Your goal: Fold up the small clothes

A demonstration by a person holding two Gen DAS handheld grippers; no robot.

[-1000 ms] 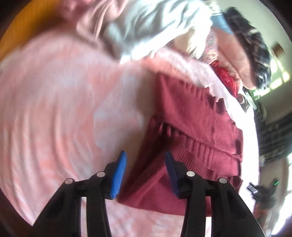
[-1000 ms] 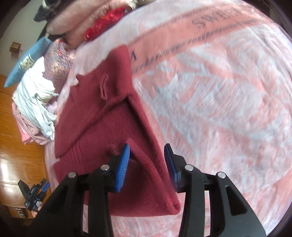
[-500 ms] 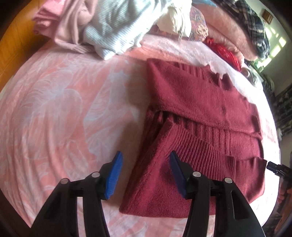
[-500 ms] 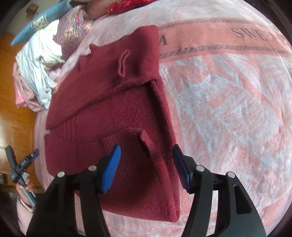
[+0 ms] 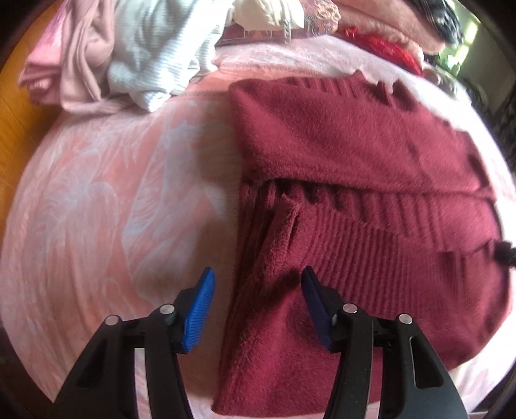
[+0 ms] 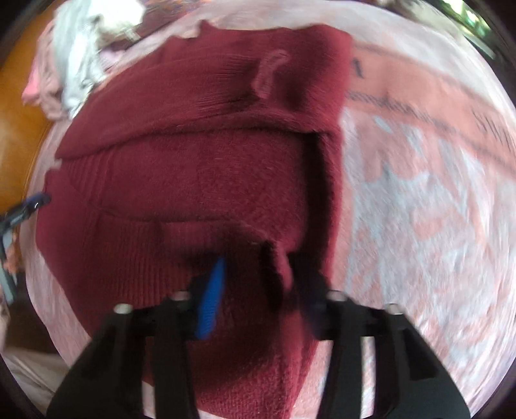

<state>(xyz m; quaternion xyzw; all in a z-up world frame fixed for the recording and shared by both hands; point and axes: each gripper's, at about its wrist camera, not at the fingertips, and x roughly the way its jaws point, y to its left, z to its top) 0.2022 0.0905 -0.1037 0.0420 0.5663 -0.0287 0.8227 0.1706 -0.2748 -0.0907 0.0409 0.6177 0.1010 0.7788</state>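
One pink patterned bedspread (image 5: 106, 199) carries everything. Spread on it lies the partly folded maroon knit sweater (image 5: 348, 154), its layers stacked for another fold. Unfolded clothes (image 5: 138, 48) are heaped beyond. Both the left gripper (image 5: 258, 309) and right gripper (image 6: 267, 290) are held with jaws wide over near edges, nothing gripped.

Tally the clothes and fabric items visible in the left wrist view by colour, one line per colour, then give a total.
Maroon: 1, the sweater
Pale pink: 1, the crumpled garment
White ribbed: 1, the top
Cream: 1, the bundle
Red: 1, the fuzzy item
Total: 5, all on the pink patterned blanket
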